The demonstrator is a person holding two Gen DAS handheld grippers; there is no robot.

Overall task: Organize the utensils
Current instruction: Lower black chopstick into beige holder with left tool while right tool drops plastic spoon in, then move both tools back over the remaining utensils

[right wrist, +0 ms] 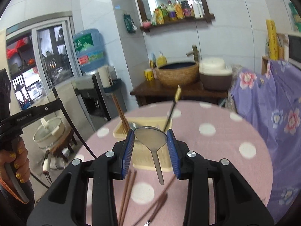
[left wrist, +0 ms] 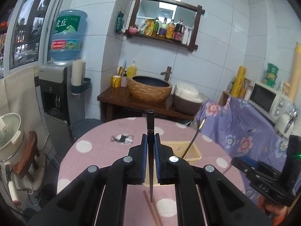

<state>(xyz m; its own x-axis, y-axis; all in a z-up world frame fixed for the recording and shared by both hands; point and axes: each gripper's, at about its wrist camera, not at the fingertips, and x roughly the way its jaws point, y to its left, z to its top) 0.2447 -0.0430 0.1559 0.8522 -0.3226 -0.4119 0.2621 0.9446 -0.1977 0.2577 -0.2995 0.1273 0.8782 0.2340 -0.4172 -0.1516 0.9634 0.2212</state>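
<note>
Left gripper point(left wrist: 150, 157) has its jaws pinching a dark chopstick point(left wrist: 150, 131), which stands nearly upright between the blue pads, its square top poking above the jaws and its thin tip hanging below them over the pink dotted table point(left wrist: 90, 162). Just beyond the jaws sits the cream utensil box point(left wrist: 193, 155), with a thin dark utensil point(left wrist: 193, 139) leaning out of it to the right. Over on the right gripper point(right wrist: 150, 146), the jaws are clamped on the bowl of a metal spoon point(right wrist: 150, 138), its handle dangling down below the pads. Ahead of these jaws the same box point(right wrist: 143, 126) holds reddish chopsticks point(right wrist: 120, 113) standing at its left end. Below the jaws, more brown chopsticks point(right wrist: 128, 194) lie loose on the table.
</note>
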